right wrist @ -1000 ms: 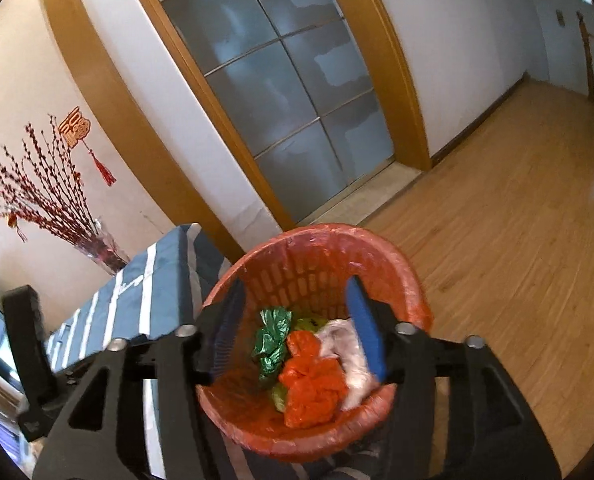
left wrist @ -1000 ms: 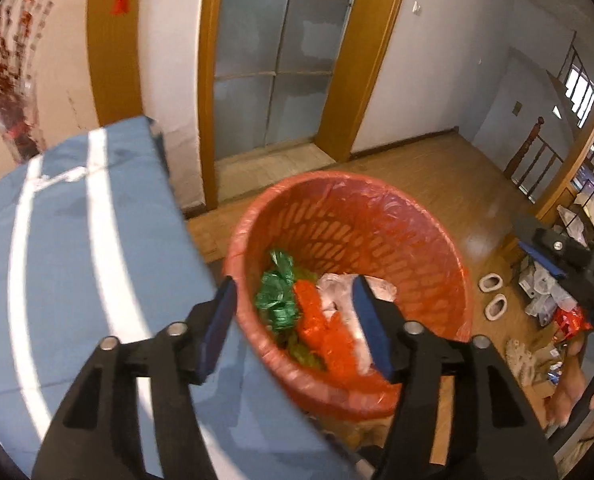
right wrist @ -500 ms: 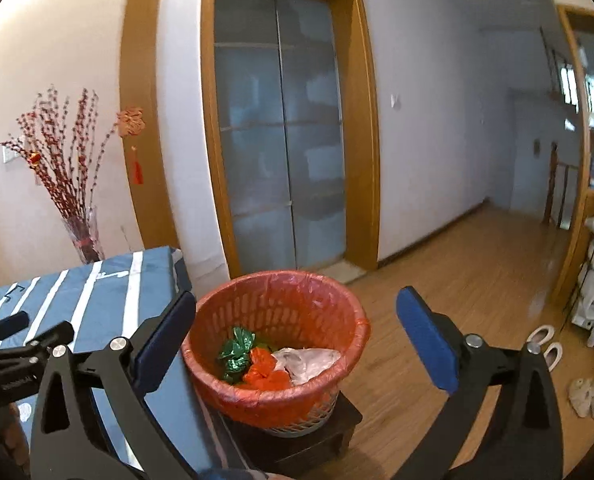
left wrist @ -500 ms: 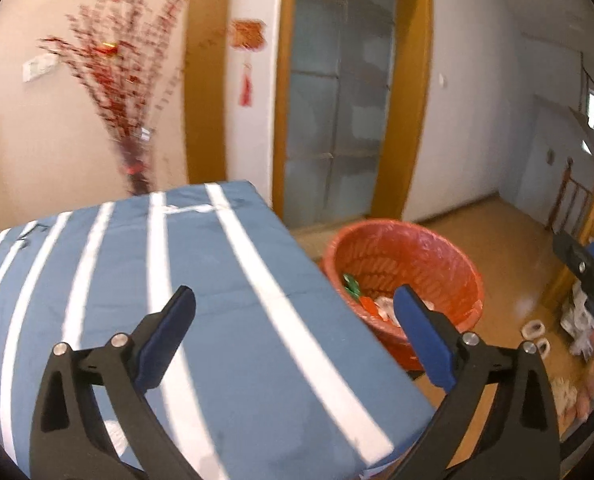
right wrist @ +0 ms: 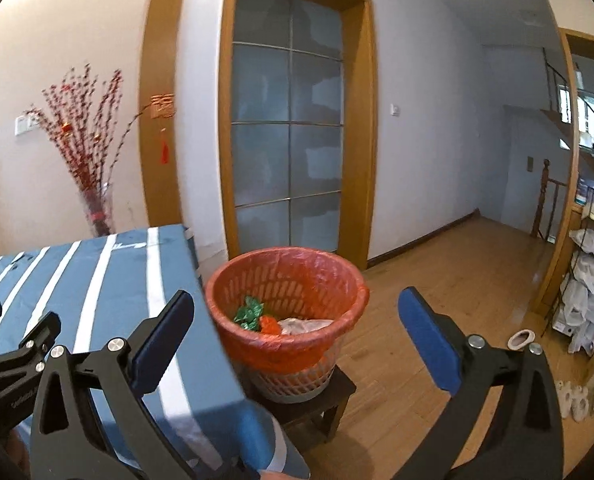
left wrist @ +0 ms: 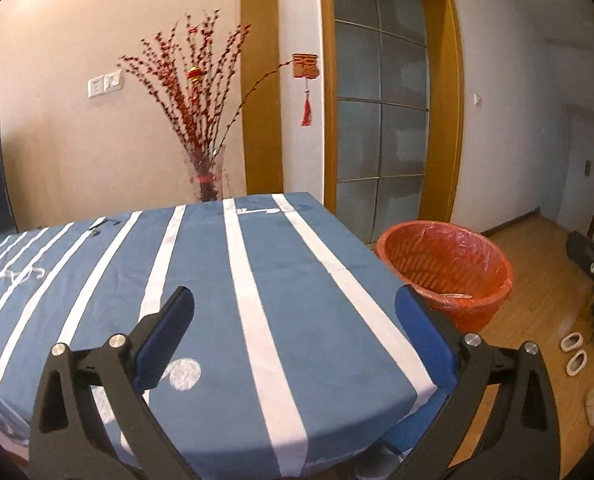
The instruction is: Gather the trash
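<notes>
An orange trash basket (right wrist: 287, 312) lined with an orange bag stands on a small dark stool (right wrist: 321, 404) beside the table's right end. Inside it lie green (right wrist: 249, 312), orange-red (right wrist: 269, 325) and pale crumpled wrappers. The basket also shows in the left wrist view (left wrist: 449, 268). My left gripper (left wrist: 295, 334) is open and empty above the blue striped tablecloth (left wrist: 217, 280). My right gripper (right wrist: 295, 338) is open and empty, held back from the basket. The left gripper's body (right wrist: 13, 356) shows at the lower left of the right wrist view.
A glass vase of red branches (left wrist: 203, 152) stands behind the table's far edge. A glass door in a wooden frame (right wrist: 289, 148) is behind the basket. Wooden floor (right wrist: 457, 272) spreads right, with slippers (left wrist: 573, 354) and a cluttered rack (right wrist: 589, 292).
Both grippers have opened wide and pulled back and up from the basket. The left view has swung from the basket to the tabletop.
</notes>
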